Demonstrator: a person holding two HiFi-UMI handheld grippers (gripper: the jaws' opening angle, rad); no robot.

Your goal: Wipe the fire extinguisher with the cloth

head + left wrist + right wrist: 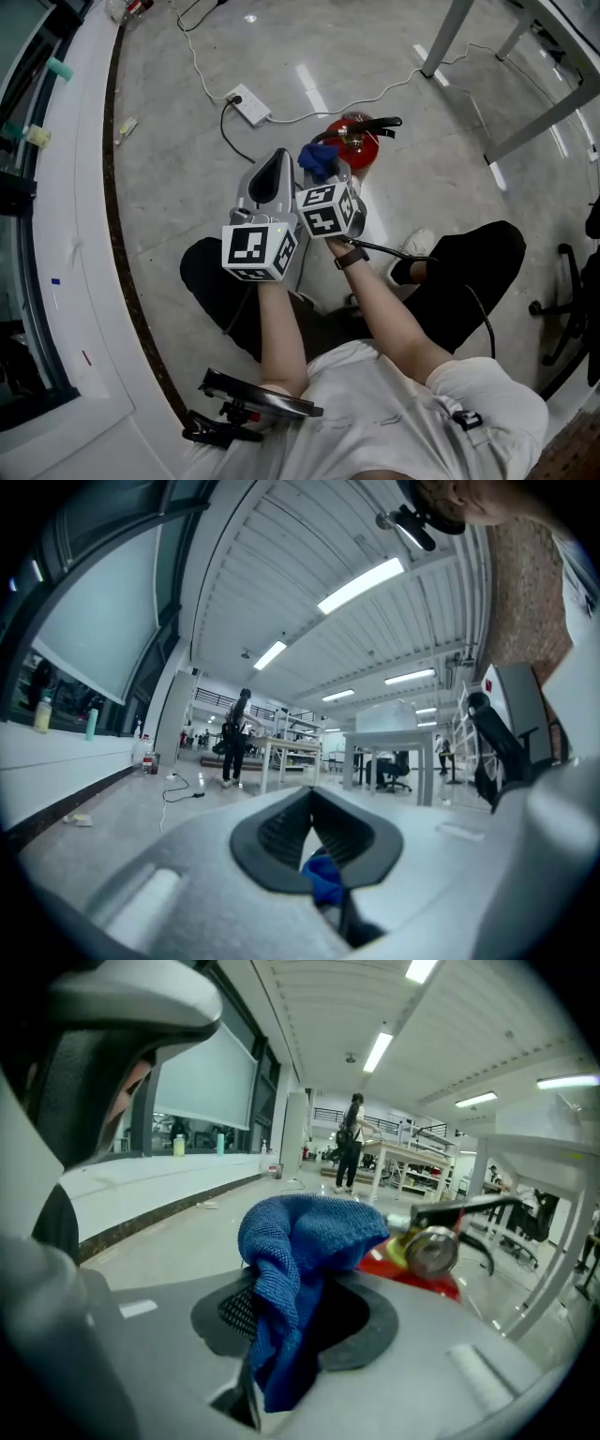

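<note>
Right gripper clamped on blue cloth; the cloth bunches up above the jaws and hangs down between the pads. Left gripper has its jaws together at the tips, nothing between them; a bit of the blue cloth shows through the gap behind the tips.

Fire extinguisher is just beyond the right gripper, a little to its right, with the red body low and the gauge and black handle on top. From the head view the fire extinguisher is on the floor straight ahead of both grippers, and the cloth sits at its near-left edge. Contact between cloth and extinguisher: cannot tell.

Left gripper is just beside the right gripper, to its left, tip short of the extinguisher.

Counts: 1 fire extinguisher, 1 cloth, 2 grippers, 1 white power strip on the floor further out, well apart from the extinguisher.
</note>
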